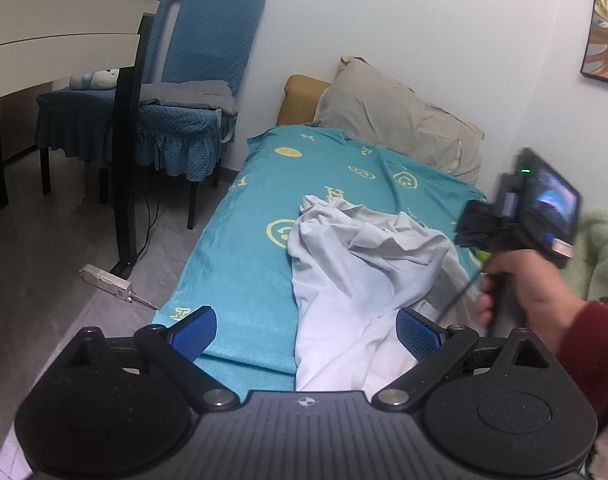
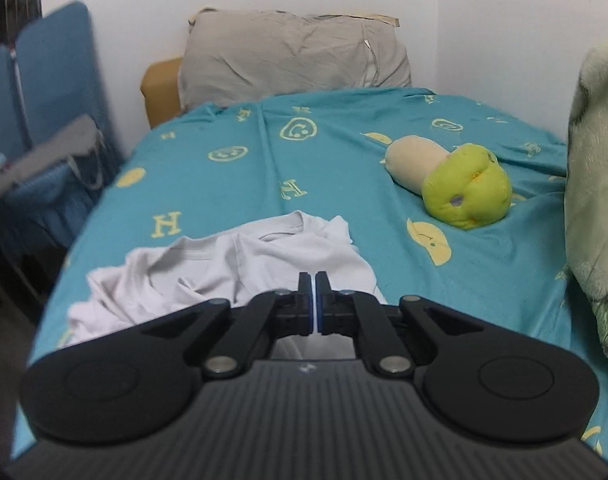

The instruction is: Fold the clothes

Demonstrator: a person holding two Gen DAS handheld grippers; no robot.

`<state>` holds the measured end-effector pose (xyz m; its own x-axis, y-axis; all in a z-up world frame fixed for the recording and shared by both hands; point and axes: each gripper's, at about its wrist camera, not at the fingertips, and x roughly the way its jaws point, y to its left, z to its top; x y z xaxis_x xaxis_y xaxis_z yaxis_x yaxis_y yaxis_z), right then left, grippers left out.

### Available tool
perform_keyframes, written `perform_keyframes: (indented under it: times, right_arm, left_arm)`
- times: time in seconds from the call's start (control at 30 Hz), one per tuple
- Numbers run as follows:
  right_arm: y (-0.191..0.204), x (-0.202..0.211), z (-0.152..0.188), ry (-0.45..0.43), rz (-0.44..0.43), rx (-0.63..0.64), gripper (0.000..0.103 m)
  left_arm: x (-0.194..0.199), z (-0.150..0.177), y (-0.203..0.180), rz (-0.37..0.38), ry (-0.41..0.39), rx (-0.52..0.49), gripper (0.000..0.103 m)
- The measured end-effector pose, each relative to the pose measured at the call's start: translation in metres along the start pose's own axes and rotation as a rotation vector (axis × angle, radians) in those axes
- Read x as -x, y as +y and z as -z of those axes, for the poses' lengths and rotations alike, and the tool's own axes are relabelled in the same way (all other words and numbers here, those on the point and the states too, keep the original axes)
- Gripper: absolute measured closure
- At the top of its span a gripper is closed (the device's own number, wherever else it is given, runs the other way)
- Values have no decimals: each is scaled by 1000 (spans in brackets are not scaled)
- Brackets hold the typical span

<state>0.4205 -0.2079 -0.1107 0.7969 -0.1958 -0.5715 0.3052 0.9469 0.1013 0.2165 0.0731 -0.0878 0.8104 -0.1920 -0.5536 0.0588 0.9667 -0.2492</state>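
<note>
The white shirt (image 2: 240,264) lies crumpled on the bed (image 2: 344,152), just ahead of both tools; it looks light, limp and prone to bunching, so take it at the collar or a hem. Left tool (image 1: 306,334) stands wide over it; right tool (image 2: 314,294) is closed, whether on cloth I cannot tell.

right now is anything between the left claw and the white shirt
Nothing visible. The left claw is open right over the near end of the white shirt, which lies crumpled on the teal sheet. The right claw is shut on a fold of the shirt, off to the side, not in the way.
</note>
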Motion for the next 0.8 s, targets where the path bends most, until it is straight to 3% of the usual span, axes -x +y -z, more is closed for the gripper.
perform_keyframes:
  times: [0.17,0.23,0.27,0.3,0.43,0.53,0.67,0.73,0.8]
  right_arm:
    - [-3,20,12,57,-120,20,94]
    - [8,30,26,51,-170,109,72]
    - [15,34,34,46,-195,164,50]
    - [23,39,41,35,-222,222,39]
    - [54,49,63,-18,-309,437,40]
    - [70,40,66,-11,-302,527,42]
    - [74,13,65,95,-246,559,53]
    - [66,7,68,145,-243,554,62]
    - [57,9,69,153,-247,529,90]
  left_arm:
    - [-1,-1,0,-11,7,16,5]
    - [-2,-1,-1,-17,11,15,5]
    - [-4,-1,-2,-20,15,13,5]
    - [-5,0,-2,-23,19,13,5]
    - [-9,3,-1,-30,38,21,5]
    - [-13,4,1,-32,49,35,5]
    - [-18,4,4,-28,69,56,5]
    - [-20,3,4,-17,82,61,5]
    - [-20,4,3,-14,77,55,5]
